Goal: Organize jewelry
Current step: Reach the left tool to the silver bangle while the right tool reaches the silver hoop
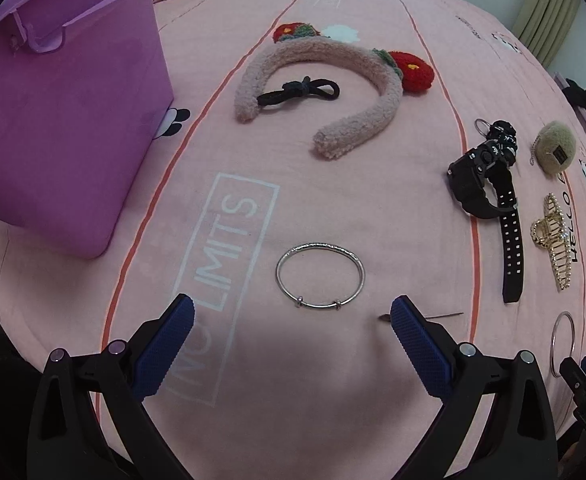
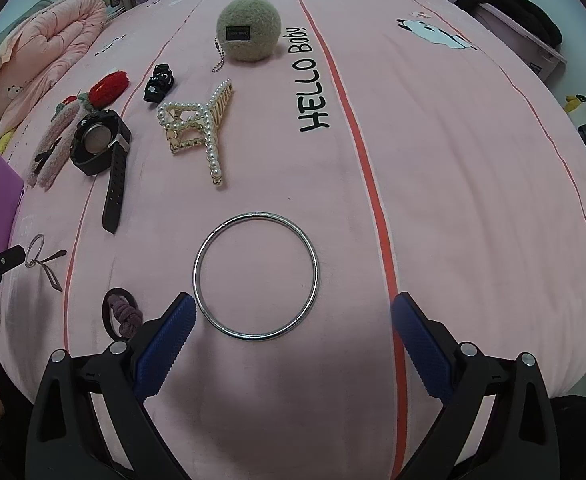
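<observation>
Purple bin (image 1: 65,120): it stood on the pink bedsheet (image 1: 333,360), far to the left of the left gripper, its top open.
Fuzzy headband (image 1: 317,92): it lay well beyond both bangles, in the middle of the bed.
Plain silver bangle (image 2: 255,275): it lay flat just ahead of the right gripper (image 2: 293,346), whose jaws were spread wide and empty; the near rim was almost touching the left fingertip, so the ring sat a little left of centre.
Beaded silver bangle (image 1: 319,275): it lay flat directly ahead of the left gripper (image 1: 293,346), also spread and empty, a little apart from the tips; this arm seemed nearer to the bin.
</observation>
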A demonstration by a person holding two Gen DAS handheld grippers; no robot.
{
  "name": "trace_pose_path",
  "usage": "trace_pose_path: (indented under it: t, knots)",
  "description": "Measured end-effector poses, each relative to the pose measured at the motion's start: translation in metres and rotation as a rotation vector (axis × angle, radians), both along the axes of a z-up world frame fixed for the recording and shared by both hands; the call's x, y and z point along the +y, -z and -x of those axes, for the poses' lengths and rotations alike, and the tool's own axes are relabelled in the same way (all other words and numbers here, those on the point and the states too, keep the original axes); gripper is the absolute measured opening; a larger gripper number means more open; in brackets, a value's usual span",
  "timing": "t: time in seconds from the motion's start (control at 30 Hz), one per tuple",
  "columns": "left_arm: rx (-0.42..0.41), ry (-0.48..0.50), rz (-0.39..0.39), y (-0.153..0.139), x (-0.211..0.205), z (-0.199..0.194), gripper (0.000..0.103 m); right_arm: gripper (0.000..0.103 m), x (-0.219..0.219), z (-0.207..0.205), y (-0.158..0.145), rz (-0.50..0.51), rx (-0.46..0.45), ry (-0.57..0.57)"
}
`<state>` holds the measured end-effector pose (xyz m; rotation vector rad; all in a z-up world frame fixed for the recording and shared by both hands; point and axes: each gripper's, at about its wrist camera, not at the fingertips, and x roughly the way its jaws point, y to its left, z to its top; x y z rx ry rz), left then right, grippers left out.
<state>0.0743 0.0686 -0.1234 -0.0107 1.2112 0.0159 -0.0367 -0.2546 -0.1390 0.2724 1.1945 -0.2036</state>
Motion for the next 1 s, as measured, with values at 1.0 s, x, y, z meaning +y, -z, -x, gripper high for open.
trace_pose_path:
  t: [1.0]
  knots:
    - [0.029,0.047,-0.03,0.04,-0.004,-0.032,0.098,0.094,0.01,-0.019,0.008,0.048,0.038,-0.052]
